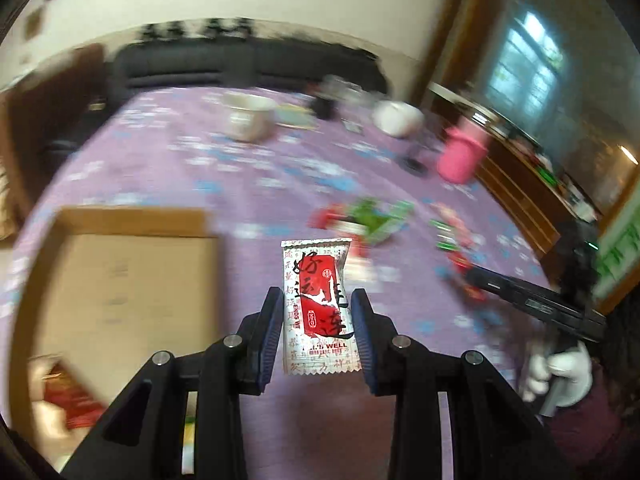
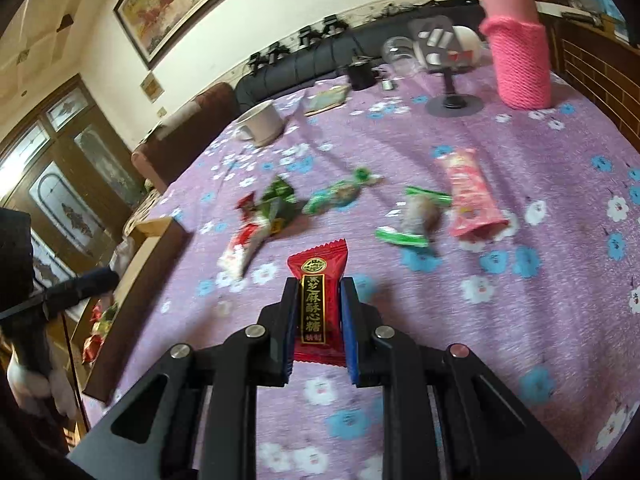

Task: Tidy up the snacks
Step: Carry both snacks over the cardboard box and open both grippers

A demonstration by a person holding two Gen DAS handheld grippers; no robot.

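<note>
Snacks, assorted, individually wrapped: one white-and-red sachet (image 1: 318,304) is sitting between the pads of the left gripper (image 1: 318,320), whose jaws are pinching it by its long edges, off the cloth; one red sesame-candy packet (image 2: 320,308) is being held the same way in the closed right gripper (image 2: 320,316). Both are judged light, thin and crinkly, their film slippery, so a mid-body pinch across the width is looking safer than the crimped ends. Remaining stock is lying loose on the purple flowered tablecloth (image 2: 520,320): green twist-wrapped sweets (image 2: 340,196), a red-and-white packet (image 2: 244,248), a pink pouch (image 2: 472,200). A cardboard box (image 1: 120,280), the likely destination, is standing open just left of the held sachet, with red wrappers already showing in its near corner. Standing farther back, well apart: a white cup (image 2: 260,124), a pink knitted bottle sleeve (image 2: 520,64), a small black stand (image 2: 452,104). Nothing is blocking the way to the box.
</note>
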